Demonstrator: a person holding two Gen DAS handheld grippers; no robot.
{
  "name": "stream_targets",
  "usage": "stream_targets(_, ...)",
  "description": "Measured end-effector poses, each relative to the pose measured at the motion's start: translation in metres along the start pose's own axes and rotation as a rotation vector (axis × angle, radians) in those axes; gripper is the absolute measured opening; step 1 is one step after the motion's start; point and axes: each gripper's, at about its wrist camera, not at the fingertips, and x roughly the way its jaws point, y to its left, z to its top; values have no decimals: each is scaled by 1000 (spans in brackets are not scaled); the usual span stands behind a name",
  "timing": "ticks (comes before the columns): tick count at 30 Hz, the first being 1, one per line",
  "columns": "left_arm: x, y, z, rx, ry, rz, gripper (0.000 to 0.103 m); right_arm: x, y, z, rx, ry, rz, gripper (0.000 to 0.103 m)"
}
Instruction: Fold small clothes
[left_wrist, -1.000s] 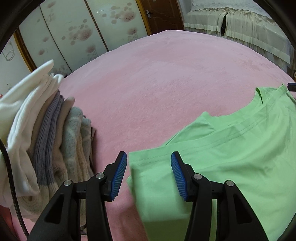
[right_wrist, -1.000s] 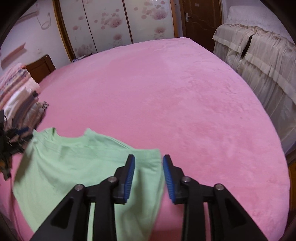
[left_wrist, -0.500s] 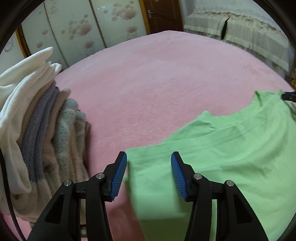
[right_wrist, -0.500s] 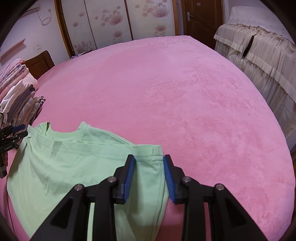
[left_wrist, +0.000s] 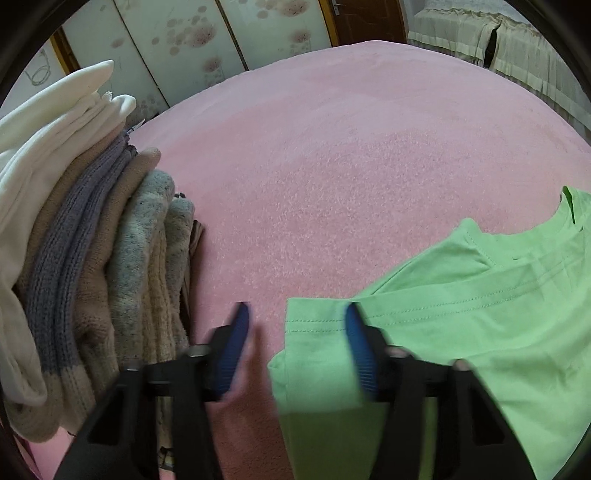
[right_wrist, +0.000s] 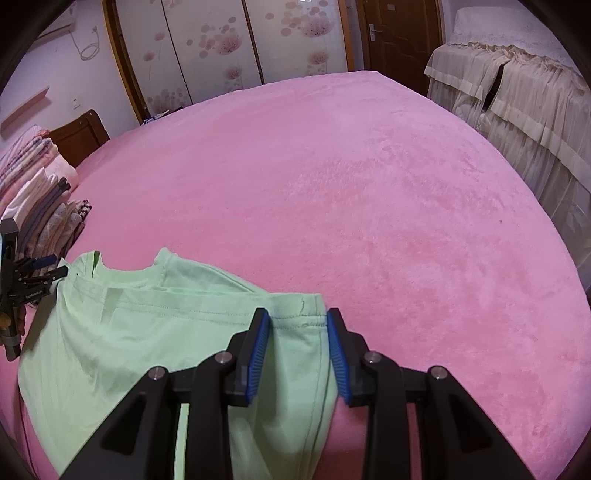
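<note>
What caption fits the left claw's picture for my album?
Left claw closing around the green shirt's corner on the pink bed, beside folded sweaters.

The left gripper (left_wrist: 297, 347) is smeared by motion blur as its jaws close, so contact with the green T-shirt (left_wrist: 480, 332) sleeve between them cannot be told. The T-shirt's lower body is cut off by the frame edge and hidden behind the gripper bodies. Beside the T-shirt, the stack of folded clothes (left_wrist: 85, 251) runs off the left edge.
</note>
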Motion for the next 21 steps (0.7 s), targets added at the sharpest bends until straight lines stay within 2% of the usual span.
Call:
stream_targets(1,1,-1,0,-2,8,15,5,1,0,0,-3,2,-1,27)
stream_targets(3,3,-3,0,2,6,54,3,1,0,-1,-13,4,-6,16)
stream_targets(5,-1,-5,-1,6,-30,104,0,-1,5,-2,-36,-9,-21,10)
stream_targets(11,-11,4,-5,-48,-119,228,0,-15,16,-2,-66,-94,-72,6)
stream_targets(15,-13,7,-6,-66,-130,189,0,-17,21,0,-71,-110,-89,6)
stream_targets(17,-11,13,-5,-102,-106,109,4,-16,20,1,-71,-100,-93,6)
stream_targets(20,-11,25,-8,-126,-108,61,20,-14,18,0,-68,-93,-92,6)
stream_targets(21,-10,26,-9,-124,-108,51,28,-14,18,0,-65,-94,-89,7)
